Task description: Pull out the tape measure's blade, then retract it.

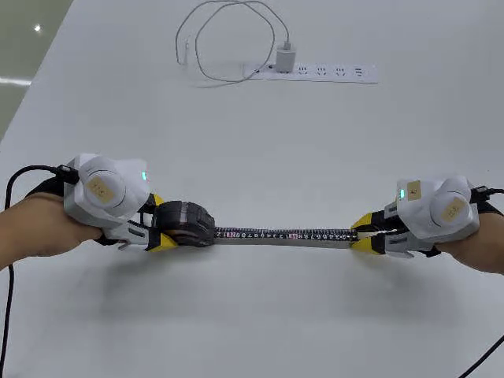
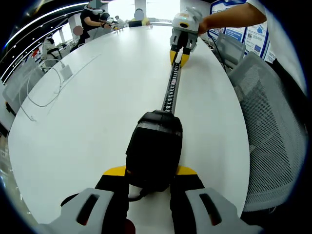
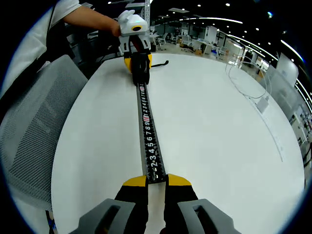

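Observation:
The black tape measure case point(image 1: 187, 224) lies on the white table, held between the yellow-tipped jaws of my left gripper point(image 1: 163, 224). In the left gripper view the case point(image 2: 154, 149) sits between the jaws of my left gripper point(image 2: 152, 171). Its blade point(image 1: 282, 235) runs out to the right, black with printed numbers. My right gripper point(image 1: 361, 232) is shut on the blade's end. In the right gripper view the blade point(image 3: 148, 141) stretches from my right gripper point(image 3: 157, 181) to the far case point(image 3: 140, 65).
A white power strip point(image 1: 323, 72) with a plugged charger point(image 1: 284, 59) and a looping white cable point(image 1: 220, 31) lies at the table's far side. A grey mesh chair point(image 2: 268, 131) stands by the table edge. A black cable point(image 1: 9, 307) trails from the left hand.

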